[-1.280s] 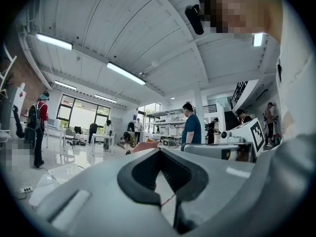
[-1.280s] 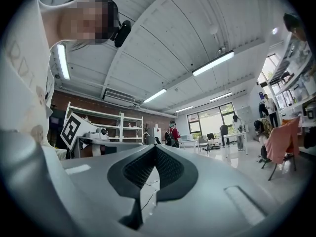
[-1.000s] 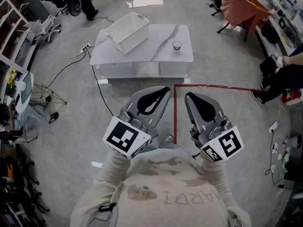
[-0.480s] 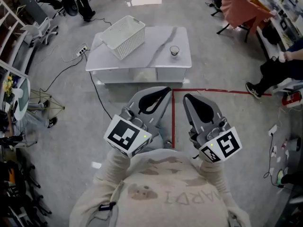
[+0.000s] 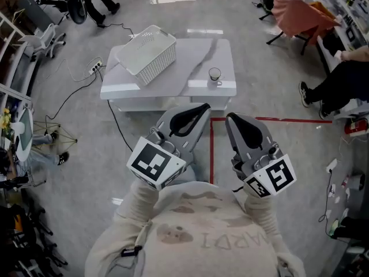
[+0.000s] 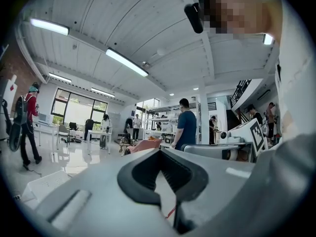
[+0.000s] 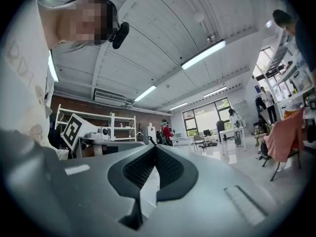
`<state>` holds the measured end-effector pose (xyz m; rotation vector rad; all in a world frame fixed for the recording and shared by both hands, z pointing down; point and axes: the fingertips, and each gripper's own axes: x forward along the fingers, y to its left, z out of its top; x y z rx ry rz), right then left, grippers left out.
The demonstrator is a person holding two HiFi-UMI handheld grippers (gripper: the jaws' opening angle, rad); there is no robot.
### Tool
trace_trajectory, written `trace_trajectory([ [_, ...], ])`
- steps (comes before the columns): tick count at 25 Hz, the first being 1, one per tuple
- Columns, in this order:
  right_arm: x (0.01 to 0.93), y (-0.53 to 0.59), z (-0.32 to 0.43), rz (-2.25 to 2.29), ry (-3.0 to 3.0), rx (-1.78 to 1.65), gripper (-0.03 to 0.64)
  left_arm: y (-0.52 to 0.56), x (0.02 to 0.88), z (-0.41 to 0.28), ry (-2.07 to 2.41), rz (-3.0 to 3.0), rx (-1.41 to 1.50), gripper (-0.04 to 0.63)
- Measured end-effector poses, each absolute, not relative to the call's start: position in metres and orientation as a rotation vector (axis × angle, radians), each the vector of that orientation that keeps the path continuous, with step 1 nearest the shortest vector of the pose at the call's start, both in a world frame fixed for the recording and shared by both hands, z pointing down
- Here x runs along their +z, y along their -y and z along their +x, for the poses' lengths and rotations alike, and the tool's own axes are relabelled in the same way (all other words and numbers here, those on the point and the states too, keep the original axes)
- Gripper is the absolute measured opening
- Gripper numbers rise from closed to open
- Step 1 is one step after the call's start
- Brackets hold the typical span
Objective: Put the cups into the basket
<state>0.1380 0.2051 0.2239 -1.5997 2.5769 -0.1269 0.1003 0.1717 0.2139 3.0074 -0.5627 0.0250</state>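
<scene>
A white slatted basket (image 5: 147, 54) lies tilted on the far left of a low white table (image 5: 173, 85). One small cup (image 5: 214, 74) stands near the table's right front edge. Both grippers are held close to my chest, well short of the table. In the head view my left gripper (image 5: 199, 109) is shut with nothing in it, and my right gripper (image 5: 232, 119) beside it is shut and holds nothing. In the left gripper view the left gripper (image 6: 176, 214) points up at the ceiling; in the right gripper view the right gripper (image 7: 136, 211) does the same.
A red tape line (image 5: 211, 149) runs along the floor between me and the table. A power strip and cables (image 5: 95, 69) lie left of the table. A seated person (image 5: 340, 79) and a chair under orange cloth (image 5: 302, 13) are at right. Shelving (image 5: 14, 120) lines the left.
The table, basket and cup have slid lower and nearer in the head view as I step towards them. Both grippers stay shut in the same pose.
</scene>
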Motion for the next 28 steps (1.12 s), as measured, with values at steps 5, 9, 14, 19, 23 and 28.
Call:
trace_trajectory([
  [5,0.221,-0.145,0.144,-1.627,-2.557,-0.123,0.026,-0.114,0.212,0.107,0.529,3.016,0.041,0.000],
  [9,0.222,-0.107,0.142,-1.654,-2.544,-0.123,0.026,-0.076,0.213,0.104,0.504,3.051,0.005,0.000],
  [14,0.225,-0.075,0.148,-1.693,-2.552,-0.120,0.026,-0.039,0.216,0.102,0.522,3.039,0.018,0.000],
  [19,0.229,-0.048,0.163,-1.704,-2.555,-0.140,0.026,-0.014,0.222,0.107,0.548,3.011,0.025,0.000],
  [23,0.234,-0.024,0.185,-1.661,-2.581,-0.156,0.026,0.002,0.227,0.121,0.595,3.009,0.008,0.000],
  [28,0.233,0.014,0.218,-1.563,-2.642,-0.161,0.026,0.030,0.234,0.147,0.710,2.975,0.034,0.000],
])
